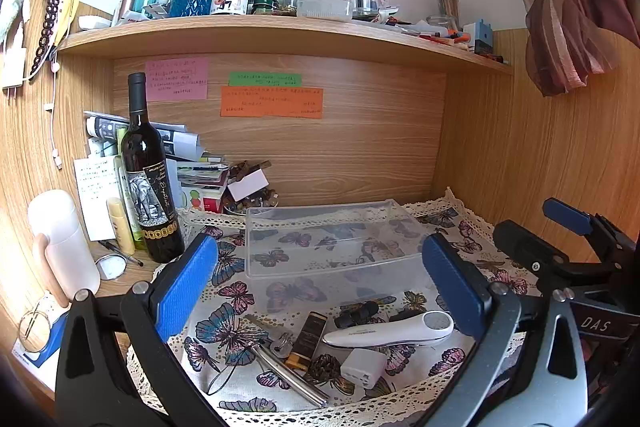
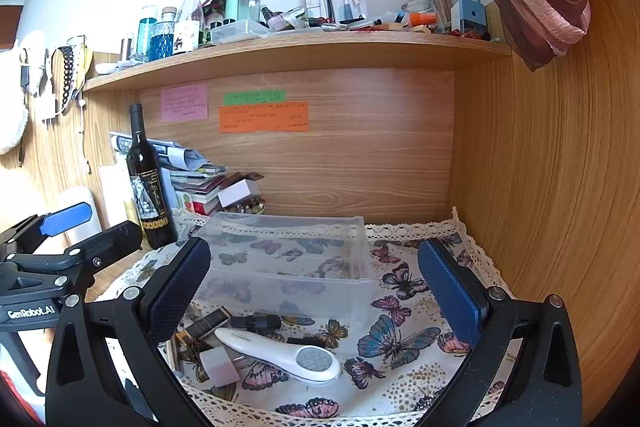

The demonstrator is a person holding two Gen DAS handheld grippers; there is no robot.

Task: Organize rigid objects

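A clear plastic tray (image 1: 320, 267) (image 2: 288, 291) sits on the butterfly cloth (image 1: 236, 331) at the back. In front of it lie small items: a white handheld device (image 1: 388, 335) (image 2: 276, 351), a white charger cube (image 1: 364, 367) (image 2: 219, 365), a dark gold-trimmed case (image 1: 308, 339) (image 2: 208, 323), a black clip (image 1: 356, 313) (image 2: 256, 322), a metal rod (image 1: 288, 375) and keys (image 1: 280, 343). My left gripper (image 1: 320, 291) is open above the items. My right gripper (image 2: 316, 295) is open above them too. Each gripper shows in the other's view, the right one (image 1: 576, 227) and the left one (image 2: 68, 223).
A wine bottle (image 1: 150, 179) (image 2: 148, 183) stands at the left beside stacked papers and books (image 1: 192, 167). A white bottle (image 1: 64, 243) is at far left. A shelf (image 1: 280, 35) above holds several bottles. Wooden walls close the back and right.
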